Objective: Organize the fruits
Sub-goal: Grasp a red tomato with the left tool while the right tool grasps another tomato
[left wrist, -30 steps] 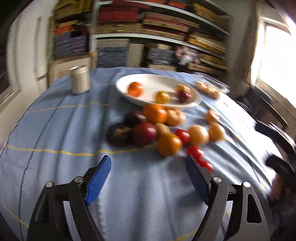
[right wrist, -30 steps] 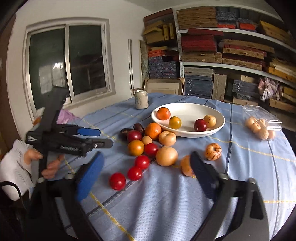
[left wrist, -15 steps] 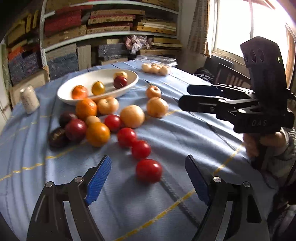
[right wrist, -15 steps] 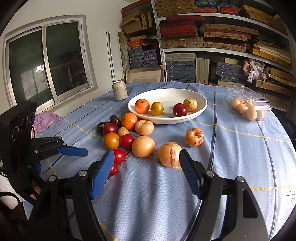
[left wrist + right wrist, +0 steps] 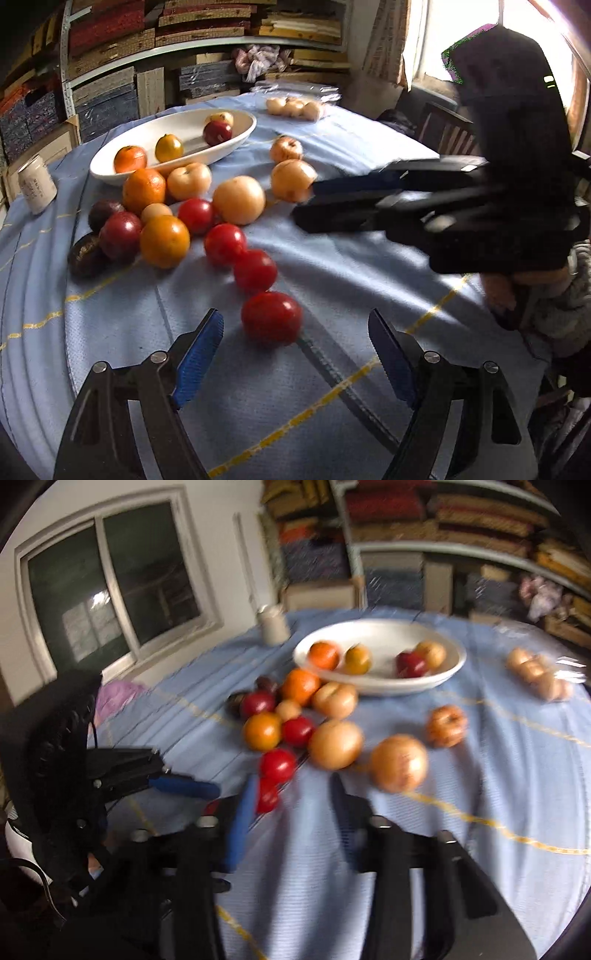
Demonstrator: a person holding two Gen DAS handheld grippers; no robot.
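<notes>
While most of the fruit lies loose on the blue cloth of the worktop (image 5: 122,354), four pieces sit in the white bowl (image 5: 236,138): an orange, a yellow fruit, a dark red apple and a pale one.

Loose heap, just in front of the bowl: a big orange (image 5: 143,190) touching the bowl's near wall, a pale peach-like fruit beside it, two dark plum-like fruits at the left edge, a second orange (image 5: 164,240), a large tan fruit (image 5: 239,199). A line of red tomatoes runs from the heap toward the left camera; the nearest tomato (image 5: 271,317) lies just ahead of the left tongs (image 5: 295,354), between the lines of the two fingers but beyond the tips.

Left tongs: spread wide, blue pads clear, nothing touched.

Right tongs (image 5: 291,805): closing, jaws already narrow, picture badly blurred. No fruit between the pads; in the left view the tips reach in beside another tan fruit (image 5: 293,180); contact cannot be told.

Further out: a ribbed tan fruit (image 5: 446,725) alone on the cloth, a clear bag of small pale fruits (image 5: 295,107) at the far edge, a can (image 5: 37,184) at the left. Stacked shelves behind; a window on each side.
</notes>
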